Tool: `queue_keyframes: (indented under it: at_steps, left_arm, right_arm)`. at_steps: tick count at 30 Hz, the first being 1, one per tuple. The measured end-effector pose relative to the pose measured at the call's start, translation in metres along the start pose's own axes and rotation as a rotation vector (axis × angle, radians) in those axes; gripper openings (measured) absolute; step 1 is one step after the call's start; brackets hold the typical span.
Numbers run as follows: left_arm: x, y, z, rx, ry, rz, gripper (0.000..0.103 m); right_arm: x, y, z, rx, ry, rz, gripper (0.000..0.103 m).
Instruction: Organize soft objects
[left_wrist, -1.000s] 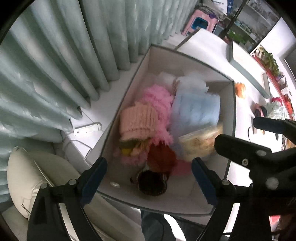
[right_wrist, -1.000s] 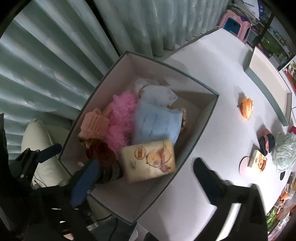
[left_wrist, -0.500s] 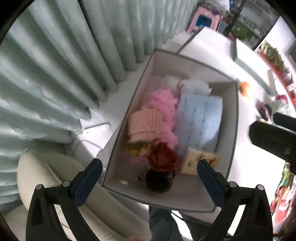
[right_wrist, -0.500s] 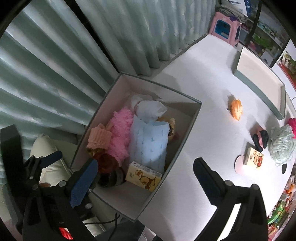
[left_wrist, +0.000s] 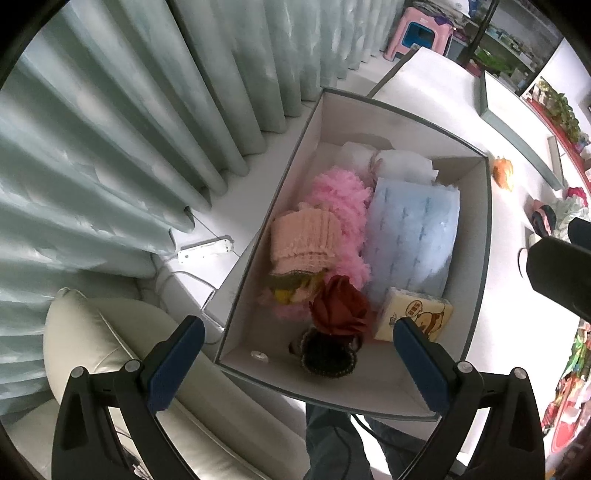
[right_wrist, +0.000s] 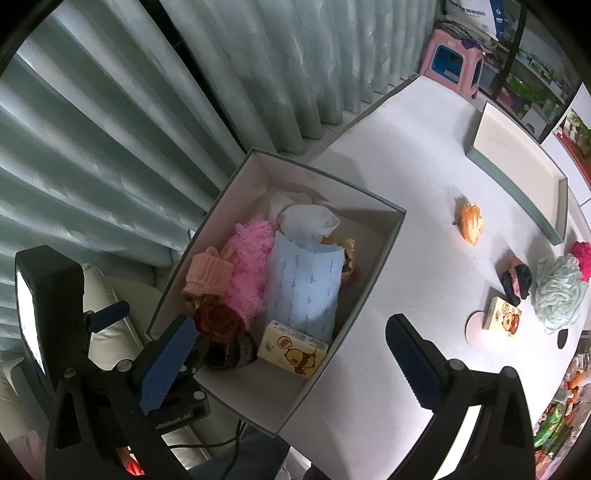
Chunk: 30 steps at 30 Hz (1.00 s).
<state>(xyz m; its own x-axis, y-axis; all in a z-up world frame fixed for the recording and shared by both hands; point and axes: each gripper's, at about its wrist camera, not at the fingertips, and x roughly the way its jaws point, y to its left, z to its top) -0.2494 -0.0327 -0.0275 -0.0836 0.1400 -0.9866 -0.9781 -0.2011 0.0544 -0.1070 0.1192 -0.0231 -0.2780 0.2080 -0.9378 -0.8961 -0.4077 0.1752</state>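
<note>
holding both tongs spread and empty, your left gripper (left_wrist: 297, 354) hovers over the grey open-top cardboard box (left_wrist: 488, 236); your right gripper (right_wrist: 288, 345) hangs at its 4 o'clock corner.

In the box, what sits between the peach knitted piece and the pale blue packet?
The fluffy pink item fills that gap, touching the peach knitted piece and the pale blue packet. Both wrist views show it.

"Robot.AI" on left claw (right_wrist: 147, 334) body

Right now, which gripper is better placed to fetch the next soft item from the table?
Right. The right gripper is open over the table near the orange flower; the left gripper hangs over the box.
</note>
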Motion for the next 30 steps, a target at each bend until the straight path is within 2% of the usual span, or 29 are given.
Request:
queue_keyframes:
  at_steps: [18,30]
  left_arm:
    - [0.0021,0.0047,-0.0012,0.005,0.012,-0.021,0.103]
    - [0.0036,0.0062,-0.0030,0.021,0.014,-0.001,0.103]
  right_arm:
    - [-0.0031,0.0046,-0.0028,0.004,-0.001,0.001,0.103]
    - [-0.0032,0.0089,-0.0061,0.002,0.013,-0.020,0.103]
